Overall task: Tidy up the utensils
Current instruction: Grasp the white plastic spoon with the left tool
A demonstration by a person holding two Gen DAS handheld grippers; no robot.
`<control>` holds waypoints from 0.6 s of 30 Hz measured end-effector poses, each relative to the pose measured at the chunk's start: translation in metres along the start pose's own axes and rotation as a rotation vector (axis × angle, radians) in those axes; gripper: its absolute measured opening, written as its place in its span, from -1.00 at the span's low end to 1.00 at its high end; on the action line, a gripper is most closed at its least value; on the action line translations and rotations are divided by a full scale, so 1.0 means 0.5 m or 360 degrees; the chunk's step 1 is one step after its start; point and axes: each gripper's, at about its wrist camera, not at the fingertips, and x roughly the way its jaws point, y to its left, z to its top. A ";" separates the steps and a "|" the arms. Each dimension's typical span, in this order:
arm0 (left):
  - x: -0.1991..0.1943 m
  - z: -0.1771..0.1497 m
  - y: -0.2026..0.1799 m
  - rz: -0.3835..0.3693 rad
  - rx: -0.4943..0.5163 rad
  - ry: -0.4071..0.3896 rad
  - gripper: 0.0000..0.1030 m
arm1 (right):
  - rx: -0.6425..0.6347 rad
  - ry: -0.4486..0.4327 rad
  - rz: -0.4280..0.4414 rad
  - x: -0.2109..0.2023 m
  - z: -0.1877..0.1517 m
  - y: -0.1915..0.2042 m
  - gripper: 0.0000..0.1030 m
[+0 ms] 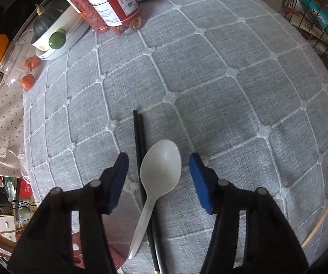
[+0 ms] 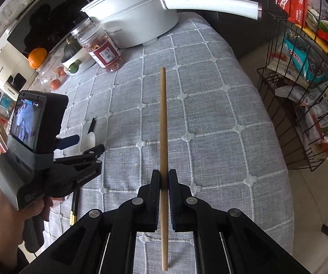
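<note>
Right tongs [image 2: 164,182] clenched on a wooden chopstick [image 2: 163,137], lifted clear of the tabletop [image 2: 221,137]. Left tongs [image 1: 158,166] released, straddling the white spoon [image 1: 159,171] and black chopsticks [image 1: 140,141] lying together; judged positioned for pickup.

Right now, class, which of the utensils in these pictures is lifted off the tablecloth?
The wooden chopstick, clamped between the right gripper pads. The white spoon and black chopsticks lie flat on the cloth.

Soft, even daylight, faint shadows, sharp focus, with strong fisheye bending and dark corners.
</note>
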 end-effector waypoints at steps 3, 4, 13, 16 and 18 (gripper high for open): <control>0.004 0.000 0.004 -0.0021 -0.0009 0.0020 -0.07 | -0.0008 0.0003 -0.0006 0.002 -0.001 0.004 -0.86; 0.004 -0.002 0.005 -0.0030 -0.0011 0.0022 -0.17 | -0.0010 0.0003 -0.0007 0.002 -0.001 0.005 -0.86; -0.052 -0.019 0.010 -0.0073 -0.0033 -0.0132 -0.27 | -0.0007 -0.0044 -0.0005 -0.010 -0.001 0.011 -0.86; -0.119 -0.040 0.011 -0.0128 -0.0044 -0.0304 -0.27 | 0.0005 -0.0090 0.0010 -0.024 -0.002 0.019 -0.86; -0.170 -0.063 0.011 -0.0161 -0.0034 -0.0431 -0.27 | 0.0009 -0.0126 0.0026 -0.036 -0.003 0.028 -0.86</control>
